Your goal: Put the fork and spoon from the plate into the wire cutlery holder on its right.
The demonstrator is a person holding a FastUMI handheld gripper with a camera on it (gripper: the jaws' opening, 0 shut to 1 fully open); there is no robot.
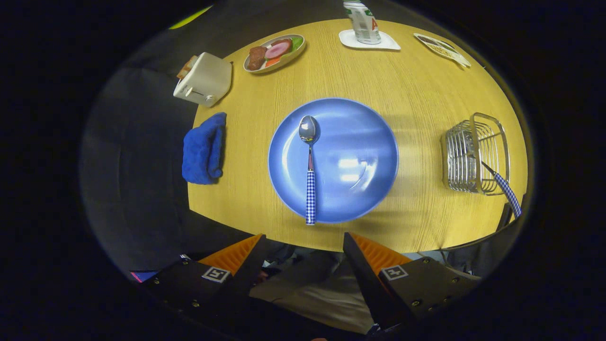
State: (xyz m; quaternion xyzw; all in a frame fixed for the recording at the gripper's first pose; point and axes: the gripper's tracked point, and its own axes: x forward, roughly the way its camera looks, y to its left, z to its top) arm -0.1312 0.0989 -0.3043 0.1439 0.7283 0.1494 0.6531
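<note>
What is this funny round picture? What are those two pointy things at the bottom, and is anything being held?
A person is holding a grabbing tool, and a camera rides on it, looking down at a yellow table. The two pointy things are the gripper, with its jaws spread apart and holding nothing.

Beyond them lies a blue plate with a spoon on it. To the plate's right stands a wire cutlery holder with a checked handle sticking out, probably the fork.

Farther off sit a blue cloth, a white toaster, a dish of food and a can on a coaster.
</note>
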